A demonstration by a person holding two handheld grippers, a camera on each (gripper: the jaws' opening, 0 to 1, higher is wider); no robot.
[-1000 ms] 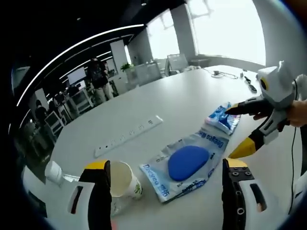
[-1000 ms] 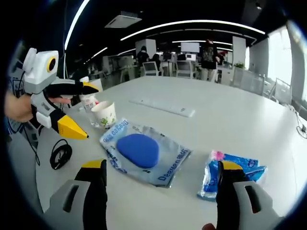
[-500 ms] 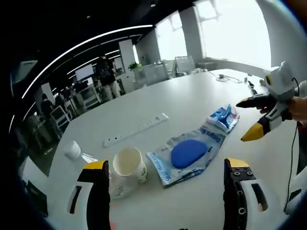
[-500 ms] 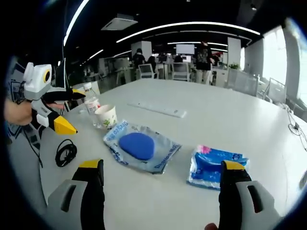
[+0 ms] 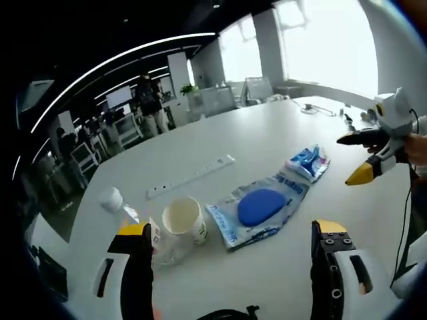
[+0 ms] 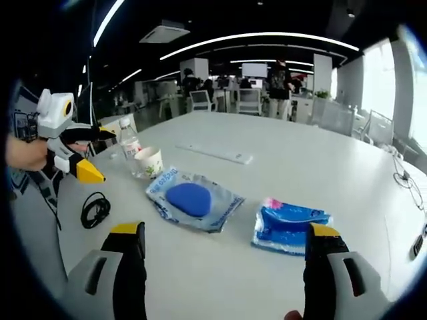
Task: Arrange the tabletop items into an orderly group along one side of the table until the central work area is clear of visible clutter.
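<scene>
Clutter untouched: your left gripper (image 5: 230, 233) and right gripper (image 6: 223, 230) both hover spread, empty. Paper cup (image 5: 185, 221), blue-pad pouch (image 6: 193, 201), blue packet (image 6: 287, 224), probably a bottle (image 6: 129, 148), sit mid-table; all grouping remains.

An open-plan office: a big white meeting desk (image 6: 320, 167) with a power strip (image 6: 212, 153) laid on it, rows of chairs (image 6: 248, 99) and workstations behind, long strip lights (image 6: 267, 32) curving overhead, wall screens (image 6: 255, 68), large windows (image 5: 320, 40), and people standing (image 6: 279, 79) among the desks.
</scene>
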